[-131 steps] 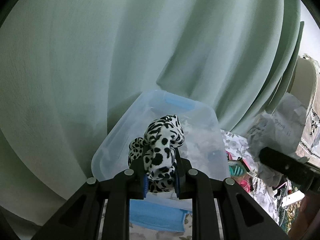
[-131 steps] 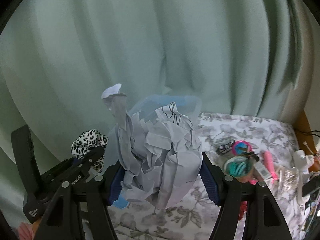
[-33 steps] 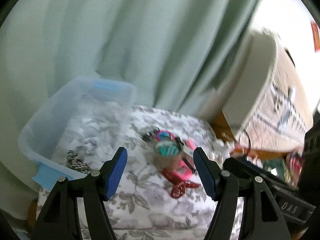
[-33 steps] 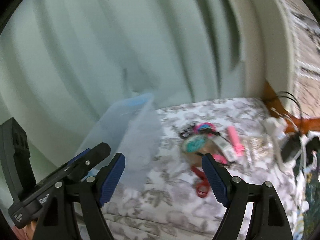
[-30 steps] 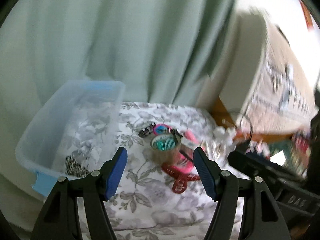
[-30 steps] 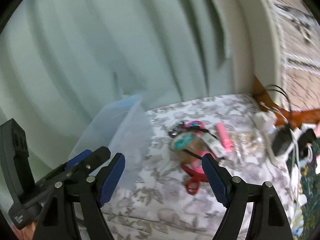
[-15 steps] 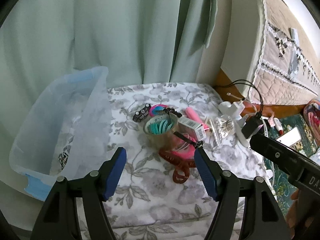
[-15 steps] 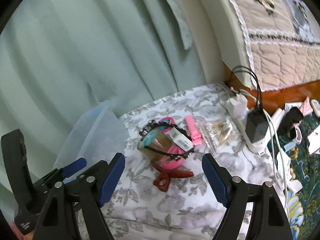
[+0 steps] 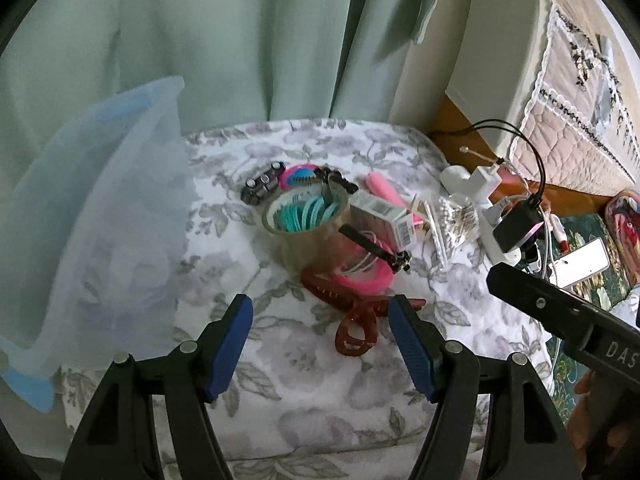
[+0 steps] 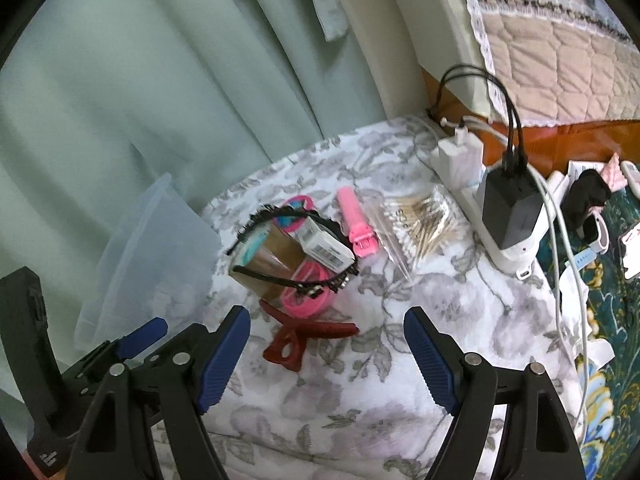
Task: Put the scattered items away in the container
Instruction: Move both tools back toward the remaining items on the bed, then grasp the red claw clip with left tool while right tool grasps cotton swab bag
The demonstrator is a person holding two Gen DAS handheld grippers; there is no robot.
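Both grippers, left [image 9: 320, 338] and right [image 10: 327, 354], have dropped their scrunchie and paper and swung over, fingers spread and empty. The bin [image 9: 92, 216] sits at the bed's left edge; clip [image 10: 306, 338], tape [image 9: 306, 224] and swabs [image 10: 420, 216] remain mid-bed.

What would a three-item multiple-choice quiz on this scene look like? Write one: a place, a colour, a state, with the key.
1. Where is the dark red hair claw?
A. Inside the clear bin
B. On the floral cloth, in front of the tape roll
C. On the power strip

2. What colour are the gripper pads?
A. Blue
B. Yellow
C. White

3. What state is the right gripper in?
A. Shut on paper
B. Shut on the claw
C. Open, holding nothing

Key: 1 B, the claw lies on the cloth near the tape roll; 2 A, both pads show blue; 3 C, its fingers stand wide apart.
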